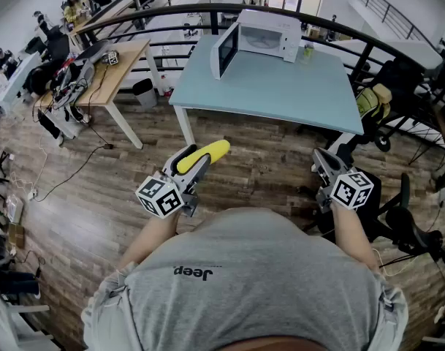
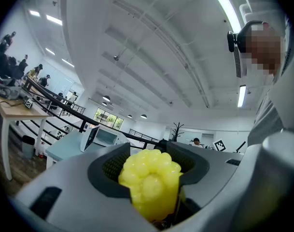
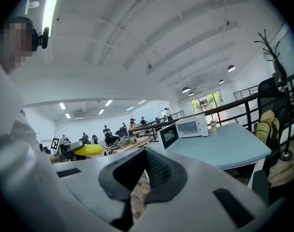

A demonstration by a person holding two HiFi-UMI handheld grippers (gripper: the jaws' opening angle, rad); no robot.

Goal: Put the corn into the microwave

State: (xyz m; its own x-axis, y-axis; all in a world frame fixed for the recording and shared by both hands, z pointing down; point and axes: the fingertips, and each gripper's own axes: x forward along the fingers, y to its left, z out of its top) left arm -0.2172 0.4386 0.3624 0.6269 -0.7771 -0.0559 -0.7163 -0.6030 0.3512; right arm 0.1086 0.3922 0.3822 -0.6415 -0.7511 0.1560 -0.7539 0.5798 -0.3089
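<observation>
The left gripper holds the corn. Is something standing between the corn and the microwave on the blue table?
Nothing visible does. The corn sits in the left gripper. Only floor and the near part of the table lie between it and the microwave. The door stands open, swung to the left.

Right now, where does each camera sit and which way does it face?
Head view: on the person's head, looking steeply down at shirt, forearms, left tool holding corn, right tool, table ahead.
Left gripper view: on the left tool, facing along jaws clamped on the corn; sleeve at right.
Right gripper view: on the right tool, facing along empty jaws toward the table; other sleeve at left.
Shared: all show the open microwave.
</observation>
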